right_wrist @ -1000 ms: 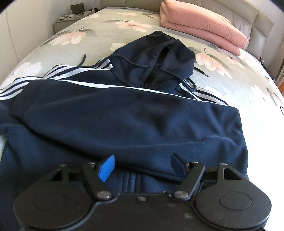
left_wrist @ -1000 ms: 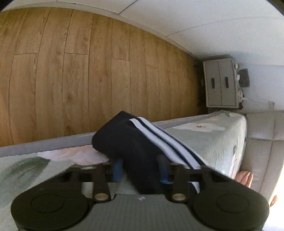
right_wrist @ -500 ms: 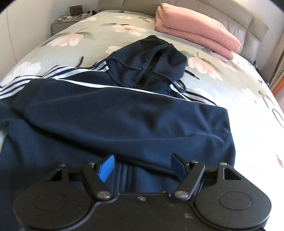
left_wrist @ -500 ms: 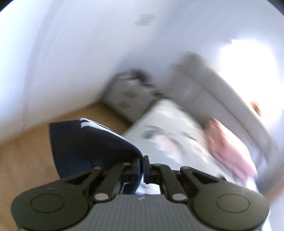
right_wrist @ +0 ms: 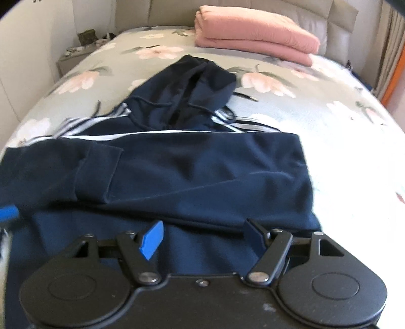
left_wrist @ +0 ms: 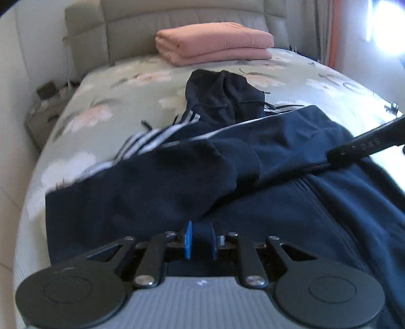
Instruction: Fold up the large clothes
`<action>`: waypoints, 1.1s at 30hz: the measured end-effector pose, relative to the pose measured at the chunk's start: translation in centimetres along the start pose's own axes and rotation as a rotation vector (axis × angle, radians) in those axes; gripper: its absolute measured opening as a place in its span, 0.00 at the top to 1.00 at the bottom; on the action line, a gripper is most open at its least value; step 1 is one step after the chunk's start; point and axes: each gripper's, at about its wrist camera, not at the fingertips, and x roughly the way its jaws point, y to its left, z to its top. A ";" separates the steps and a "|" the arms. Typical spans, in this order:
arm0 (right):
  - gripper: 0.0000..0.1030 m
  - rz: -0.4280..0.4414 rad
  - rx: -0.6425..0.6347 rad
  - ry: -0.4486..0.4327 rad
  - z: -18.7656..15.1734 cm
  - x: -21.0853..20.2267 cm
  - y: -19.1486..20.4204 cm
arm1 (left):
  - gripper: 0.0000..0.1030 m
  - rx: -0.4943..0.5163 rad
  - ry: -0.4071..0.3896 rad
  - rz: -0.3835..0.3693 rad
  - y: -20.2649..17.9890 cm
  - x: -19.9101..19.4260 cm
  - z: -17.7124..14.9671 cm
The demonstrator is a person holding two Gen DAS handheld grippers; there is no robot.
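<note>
Navy hoodie on the flowered bed, both sleeves folded across its body

The navy hoodie [right_wrist: 192, 167] lies spread over the middle of the bed [right_wrist: 329, 106], its hood [right_wrist: 192, 83] pointing toward the headboard [left_wrist: 157, 22] and a folded pink blanket [right_wrist: 253, 38] resting at the head edge. The left gripper [left_wrist: 201, 239] hovers low over the hoodie near the foot edge — its fingers [left_wrist: 188, 239] are easing apart with a fold of navy cloth between them, though whether the pads press on it cannot be told. The left sleeve cuff [right_wrist: 101, 174] lies flat across the chest, over the right sleeve. The right gripper [right_wrist: 202, 238] hangs above the hoodie's lower part — fingers spread wide, grasping nothing. A nightstand [right_wrist: 76, 53] stands beside the bed's left head corner.
</note>
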 end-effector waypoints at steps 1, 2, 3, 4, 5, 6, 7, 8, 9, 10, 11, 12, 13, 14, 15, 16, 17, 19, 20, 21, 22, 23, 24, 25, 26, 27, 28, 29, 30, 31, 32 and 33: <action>0.18 0.029 0.011 0.001 0.1 0.1 0.2 | 0.76 -0.025 0.003 -0.002 0.4 -0.3 -0.2; 0.18 0.051 0.023 0.005 0.2 0.3 0.6 | 0.73 -0.041 0.010 0.010 1.0 -0.4 0.0; 0.18 0.072 0.035 0.011 0.5 0.7 1.0 | 0.73 -0.046 0.019 0.034 1.5 -0.4 -0.1; 0.18 0.097 0.047 0.014 0.8 1.0 1.4 | 0.72 -0.048 0.024 0.054 1.8 -0.2 0.4; 0.18 0.127 0.056 0.013 1.2 1.5 2.0 | 0.72 -0.056 0.029 0.070 2.3 0.0 0.5; 0.17 0.150 0.058 0.009 1.6 1.9 2.6 | 0.71 -0.072 0.035 0.080 3.1 -0.5 0.2; 0.17 0.167 0.055 0.008 2.2 2.6 3.2 | 0.71 -0.087 0.040 0.093 3.8 -0.7 0.7; 0.16 0.175 0.052 0.013 2.7 3.3 3.8 | 0.70 -0.097 0.038 0.104 4.1 -0.6 0.9; 0.16 0.186 0.052 0.019 3.2 4.2 4.2 | 0.69 -0.100 0.033 0.112 4.4 -0.5 1.3; 0.16 0.200 0.061 0.028 3.7 5.0 4.5 | 0.66 -0.100 0.029 0.122 4.6 -0.6 1.3; 0.16 0.215 0.075 0.038 4.1 5.7 4.6 | 0.64 -0.099 0.028 0.135 4.8 -0.4 1.4; 0.16 0.233 0.092 0.047 4.5 6.4 4.6 | 0.63 -0.096 0.029 0.141 4.9 -0.2 1.5; 0.16 0.250 0.110 0.056 4.8 7.1 4.6 | 0.62 -0.089 0.031 0.135 4.9 0.0 1.6; 0.16 0.264 0.127 0.067 5.0 7.6 4.5 | 0.61 -0.079 0.032 0.124 4.9 0.3 1.8; 0.16 0.281 0.146 0.077 5.3 8.2 4.4 | 0.60 -0.067 0.033 0.114 4.7 0.5 1.9; 0.16 0.300 0.164 0.084 5.4 8.7 4.2 | 0.56 -0.050 0.034 0.106 4.5 0.8 2.1; 0.16 0.316 0.178 0.093 5.5 9.2 4.2 | 0.51 -0.023 0.037 0.100 4.1 1.2 2.3; 0.16 0.356 0.206 0.113 5.5 9.9 4.1 | 0.46 0.040 0.035 0.100 3.2 2.3 2.6; 0.16 0.379 0.213 0.120 5.4 10.1 4.2 | 0.43 0.076 0.035 0.111 2.6 2.9 2.8; 0.16 0.396 0.213 0.123 5.4 10.2 4.4 | 0.42 0.101 0.036 0.117 2.2 3.4 3.0; 0.16 0.407 0.210 0.123 5.5 10.2 4.6 | 0.42 0.119 0.036 0.119 1.9 3.9 3.1; 0.16 0.421 0.206 0.121 5.5 10.2 4.8 | 0.42 0.131 0.041 0.119 1.7 4.5 3.2; 0.17 0.443 0.207 0.121 5.5 10.2 5.0 | 0.42 0.139 0.051 0.120 1.5 5.0 3.4; 0.21 0.466 0.213 0.125 5.6 10.3 5.2 | 0.42 0.148 0.057 0.122 1.4 5.4 3.4; 0.34 0.484 0.218 0.128 5.6 10.3 5.4 | 0.42 0.160 0.062 0.127 1.2 5.8 3.5; 0.51 0.493 0.214 0.131 5.6 10.3 5.6 | 0.42 0.172 0.069 0.135 1.0 6.2 3.5; 0.61 0.494 0.200 0.133 5.8 10.3 6.0 | 0.43 0.178 0.077 0.139 0.9 6.4 3.6; 0.70 0.489 0.185 0.124 5.8 10.0 6.3 | 0.46 0.183 0.082 0.142 0.8 6.6 3.6; 0.76 0.479 0.167 0.109 5.9 9.7 6.6 | 0.49 0.188 0.087 0.145 0.7 6.8 3.6; 0.81 0.473 0.148 0.091 5.9 9.3 6.8 | 0.58 0.196 0.090 0.151 0.6 6.8 3.7; 0.85 0.466 0.131 0.072 6.0 8.8 7.0 | 0.65 0.204 0.095 0.161 0.5 7.0 3.7; 0.86 0.464 0.123 0.058 6.0 8.4 7.0 | 0.70 0.206 0.098 0.165 0.4 7.0 3.7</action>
